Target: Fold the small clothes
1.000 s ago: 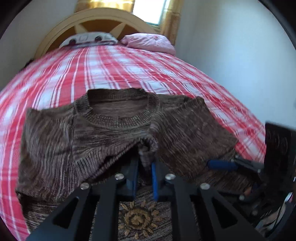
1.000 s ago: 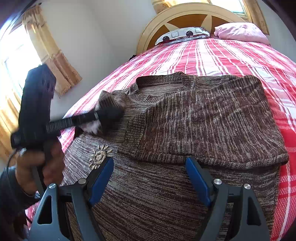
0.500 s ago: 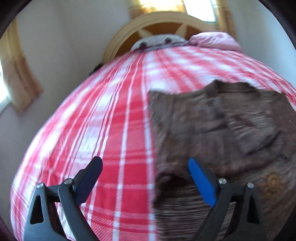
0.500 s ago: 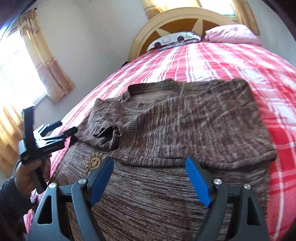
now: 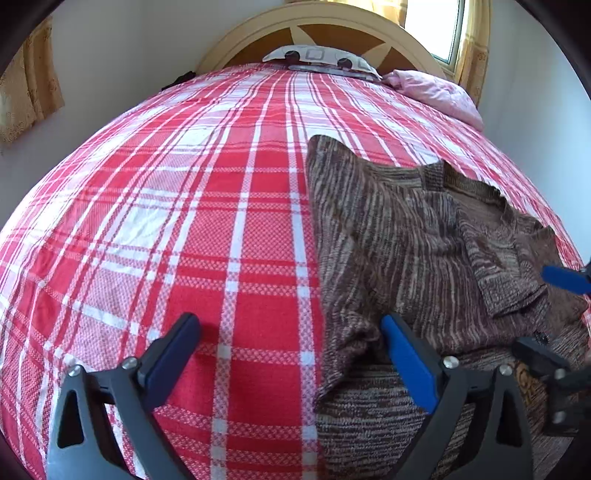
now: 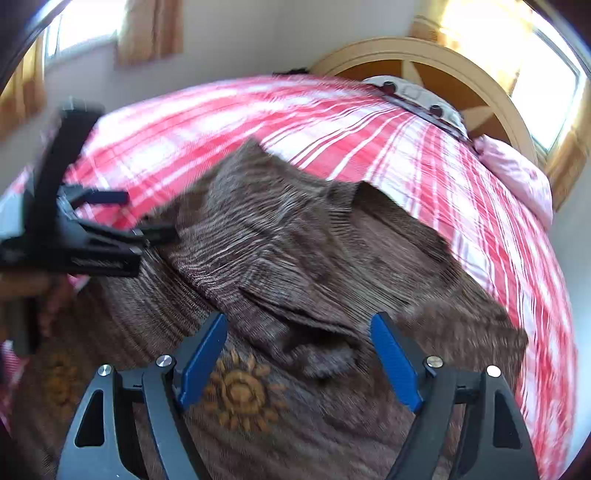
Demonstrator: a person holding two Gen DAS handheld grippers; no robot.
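Note:
A brown knitted sweater point(image 5: 406, 240) lies on the red plaid bed, both sleeves folded in over its chest. It fills the right wrist view point(image 6: 295, 258), where a gold sun emblem point(image 6: 240, 391) shows on its lower part. My left gripper point(image 5: 288, 343) is open and empty, low over the sweater's left edge where the folded sleeve meets the bedspread. My right gripper point(image 6: 299, 354) is open and empty above the folded sleeve cuffs. The left gripper also shows in the right wrist view point(image 6: 122, 214), and the right gripper's blue pad shows in the left wrist view point(image 5: 561, 277).
The red and white plaid bedspread point(image 5: 166, 221) covers the bed. A patterned pillow point(image 5: 317, 59) and a pink pillow point(image 5: 439, 92) lie at the wooden headboard point(image 5: 332, 29). Walls stand close on both sides, with curtained windows point(image 6: 546, 74).
My left gripper let go of the left sleeve, opened and pulled back to the sweater's left edge. The sleeve now lies folded on the chest. My right gripper swung left and closer over the cuffs.

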